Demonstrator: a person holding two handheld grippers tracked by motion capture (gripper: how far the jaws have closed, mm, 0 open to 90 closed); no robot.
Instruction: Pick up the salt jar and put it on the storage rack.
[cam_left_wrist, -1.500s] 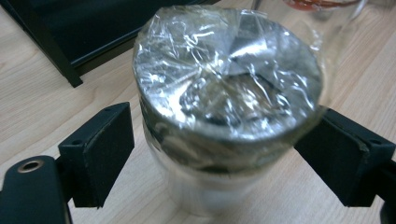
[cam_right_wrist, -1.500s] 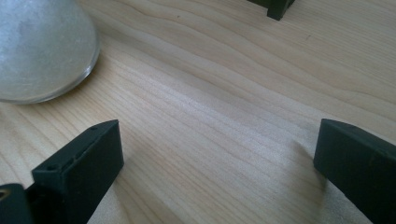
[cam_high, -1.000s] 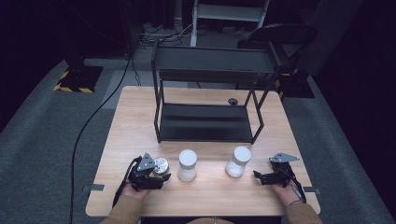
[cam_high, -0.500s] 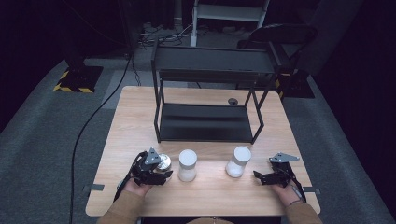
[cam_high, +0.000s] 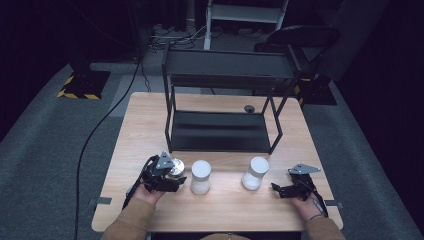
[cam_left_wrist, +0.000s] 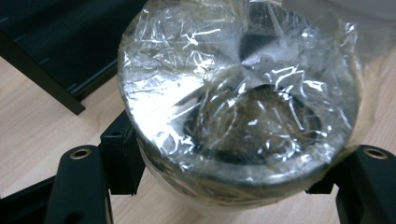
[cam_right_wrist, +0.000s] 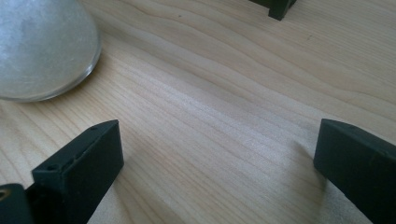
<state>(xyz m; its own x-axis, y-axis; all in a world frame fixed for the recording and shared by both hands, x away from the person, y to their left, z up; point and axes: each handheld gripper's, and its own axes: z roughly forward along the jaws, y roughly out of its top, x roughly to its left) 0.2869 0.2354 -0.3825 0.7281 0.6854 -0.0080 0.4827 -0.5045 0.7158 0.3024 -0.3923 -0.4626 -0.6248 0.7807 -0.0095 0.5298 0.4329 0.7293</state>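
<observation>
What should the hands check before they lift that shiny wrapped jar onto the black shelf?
1. Left gripper around the foil-wrapped jar: ok, a jaw sits on each side of it in the left gripper view.
2. Jaws squeezing firmly: cannot tell; the wrap hides the contact.
3. Jar upright: cannot tell from these angles.
4. Lower board of the black shelf bare: ok, nothing rests on it in the high view.
5. White jars and out of the way: not ok for the nearer one, which stands right beside the left gripper.
6. Right gripper free: ok, open above bare table.
</observation>
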